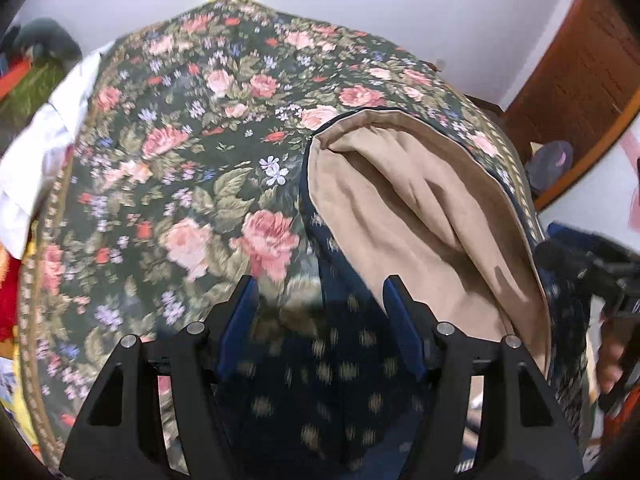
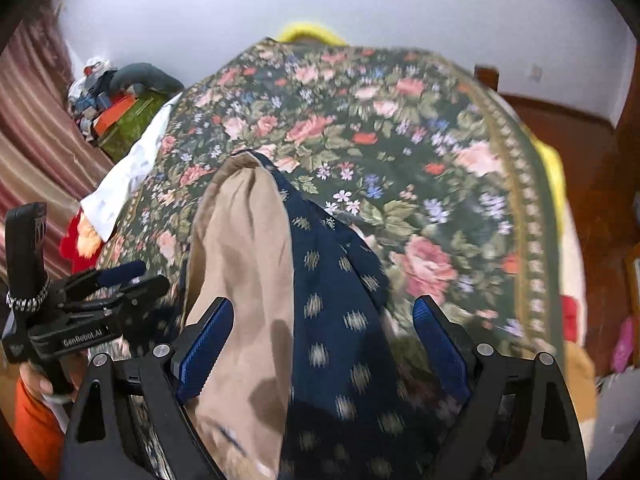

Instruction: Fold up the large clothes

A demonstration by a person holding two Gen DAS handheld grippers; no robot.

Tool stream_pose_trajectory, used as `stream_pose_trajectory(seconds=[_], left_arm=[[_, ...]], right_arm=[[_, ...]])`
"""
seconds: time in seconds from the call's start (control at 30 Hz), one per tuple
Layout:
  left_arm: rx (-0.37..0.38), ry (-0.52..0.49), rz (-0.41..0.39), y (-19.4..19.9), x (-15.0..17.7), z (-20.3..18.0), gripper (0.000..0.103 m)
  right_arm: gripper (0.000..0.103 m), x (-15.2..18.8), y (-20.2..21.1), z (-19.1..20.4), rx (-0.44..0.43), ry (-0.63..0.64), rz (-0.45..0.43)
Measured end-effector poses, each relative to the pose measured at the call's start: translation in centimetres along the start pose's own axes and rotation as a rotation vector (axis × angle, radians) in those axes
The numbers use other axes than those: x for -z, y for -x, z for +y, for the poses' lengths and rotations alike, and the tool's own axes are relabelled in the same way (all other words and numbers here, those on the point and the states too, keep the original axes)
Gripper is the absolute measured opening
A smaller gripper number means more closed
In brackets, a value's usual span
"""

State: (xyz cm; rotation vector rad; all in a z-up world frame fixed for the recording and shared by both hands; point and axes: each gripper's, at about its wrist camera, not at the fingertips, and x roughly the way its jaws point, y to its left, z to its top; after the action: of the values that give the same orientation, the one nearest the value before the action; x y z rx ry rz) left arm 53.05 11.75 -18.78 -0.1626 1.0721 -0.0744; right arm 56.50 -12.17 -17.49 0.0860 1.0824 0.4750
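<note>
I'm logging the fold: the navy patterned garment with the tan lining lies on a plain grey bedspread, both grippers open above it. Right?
Not quite: the bedspread is dark green floral, as the right wrist view shows. The garment lies on it, left gripper and right gripper open.

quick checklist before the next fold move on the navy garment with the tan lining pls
1. Left gripper open, nothing pinched: ok.
2. Right gripper open, pads off the cloth: ok.
3. Navy garment lying on the floral bedspread: ok.
4. Tan lining lying flat: not ok, it is turned outward and creased.
5. Garment's full outline visible for choosing grip points: cannot tell, its near end is hidden under the grippers.
6. White cloth clear of the garment: ok, it sits at the bedspread's edge.
</note>
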Motion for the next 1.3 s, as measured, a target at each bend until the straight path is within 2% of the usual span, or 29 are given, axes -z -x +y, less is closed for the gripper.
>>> stream_pose_trajectory(seconds=[0.1, 0.2, 0.27, 0.3, 0.33, 0.37, 0.43, 0.47, 0.53, 0.73, 0.97, 1.1, 1.3], left_arm=[[0.031, 0.052, 0.032, -2.4, -1.0, 0.6, 0.064], [0.067, 0.099, 0.052, -4.4, -1.6, 1.1, 0.063], [0.090, 0.121, 0.051, -5.2, -1.6, 1.3, 0.055], [0.092, 0.128, 0.050, -5.5, -1.6, 1.4, 0.049], [0.087, 0.134, 0.048, -5.8, -1.5, 1.4, 0.042], [0.084, 0.138, 0.044, -5.9, -1.4, 1.4, 0.037], [0.099, 0.132, 0.046, -5.7, -1.3, 1.2, 0.014], [0.103, 0.128, 0.048, -5.5, -1.2, 1.0, 0.011], [0.109, 0.115, 0.033, -4.5, -1.1, 0.7, 0.007], [0.156, 0.020, -0.058, 2.2, -0.2, -1.5, 0.006], [0.116, -0.165, -0.129, 9.4, 3.9, -5.5, 0.006], [0.137, -0.199, -0.123, 11.7, 7.3, -6.8, 0.006], [0.134, -0.221, -0.086, 12.6, 12.2, -7.6, 0.006]], right_arm=[[0.088, -0.8, -2.7, -0.7, -0.027, -0.058, 0.030], [0.069, -1.2, -4.4, -1.5, -0.066, -0.117, 0.056], [0.052, -1.2, -5.3, -1.9, -0.078, -0.139, 0.073], [0.047, -1.2, -5.5, -2.0, -0.073, -0.138, 0.072], [0.037, -1.1, -5.6, -2.0, -0.066, -0.136, 0.063], [0.031, -1.0, -5.5, -2.0, -0.068, -0.128, 0.054], [0.021, -0.8, -4.9, -2.1, -0.077, -0.115, 0.034], [0.017, -0.6, -4.4, -2.1, -0.080, -0.115, 0.021], [0.013, -0.3, -3.1, -2.2, -0.094, -0.119, 0.002], [0.010, 1.2, 2.7, -0.7, -0.099, -0.051, -0.066], [0.010, 5.5, 10.1, 1.1, -0.137, 0.003, -0.103], [0.010, 9.3, 12.8, 1.5, -0.113, 0.020, -0.104], [0.010, 14.7, 14.4, 1.0, -0.080, 0.004, -0.073]])
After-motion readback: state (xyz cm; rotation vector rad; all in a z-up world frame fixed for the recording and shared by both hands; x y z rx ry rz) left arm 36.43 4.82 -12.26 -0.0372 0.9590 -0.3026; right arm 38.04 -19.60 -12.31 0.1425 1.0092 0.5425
